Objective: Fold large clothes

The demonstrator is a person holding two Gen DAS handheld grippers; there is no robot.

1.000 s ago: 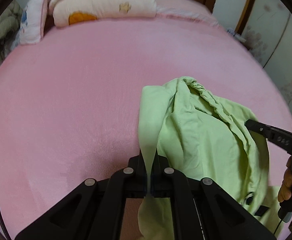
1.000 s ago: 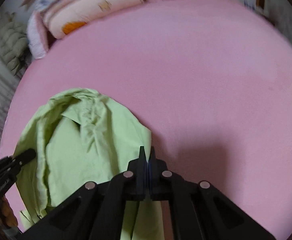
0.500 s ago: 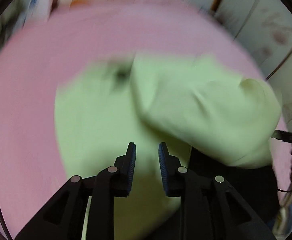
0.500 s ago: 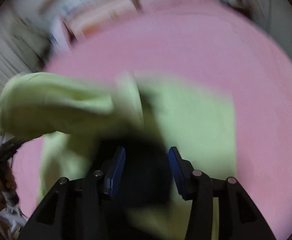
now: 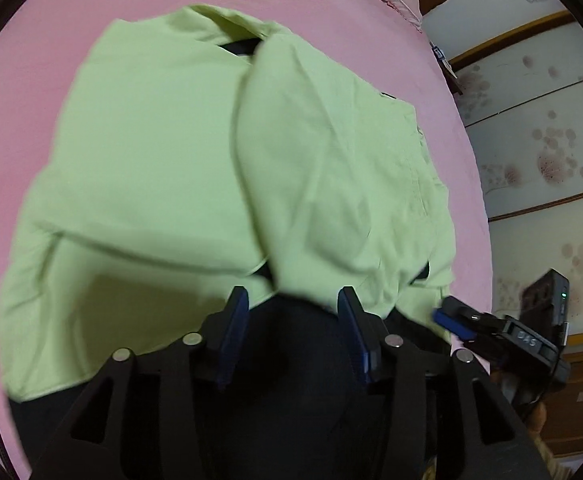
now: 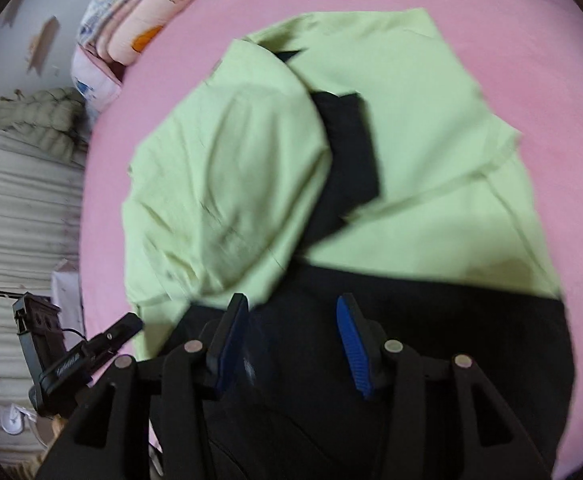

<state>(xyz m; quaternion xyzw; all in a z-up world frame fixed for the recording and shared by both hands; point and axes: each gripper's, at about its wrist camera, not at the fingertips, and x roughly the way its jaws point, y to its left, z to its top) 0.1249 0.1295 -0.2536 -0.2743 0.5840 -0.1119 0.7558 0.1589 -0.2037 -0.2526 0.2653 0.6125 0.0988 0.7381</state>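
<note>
One light green cloth garment with black panels (image 5: 163, 152), spread over one pink bed sheet (image 5: 23, 80). Two grippers, both with jaws apart and nothing between the pads.

Left gripper (image 5: 293, 332): jaws have just been opening, pads clear of the fabric, hanging over the garment's near black edge. Right gripper (image 6: 293, 338): also just opened, blue pads over the black near part, no cloth pinched. Each shows up at the edge of the other's view, near the garment's near corners.

Counts: one stack of folded pale quilts (image 6: 143, 12) at the far left of the bed, one grey-green padded jacket (image 6: 39, 124) heaped off the bed's left side, one wall with floral wallpaper (image 5: 543, 152) to the right.

Hard to read: both views are motion-blurred, so seams and edges are soft. The garment's near edge is hidden behind the gripper bodies. Can't tell what type of garment it is. The hands holding the grippers are mostly out of view.

Garment look: two green flaps folded in toward the middle, overlapping in the left wrist view, with a black strip (image 6: 347, 152) showing in the gap between them in the right wrist view. Puffy, creased, not flat.
</note>
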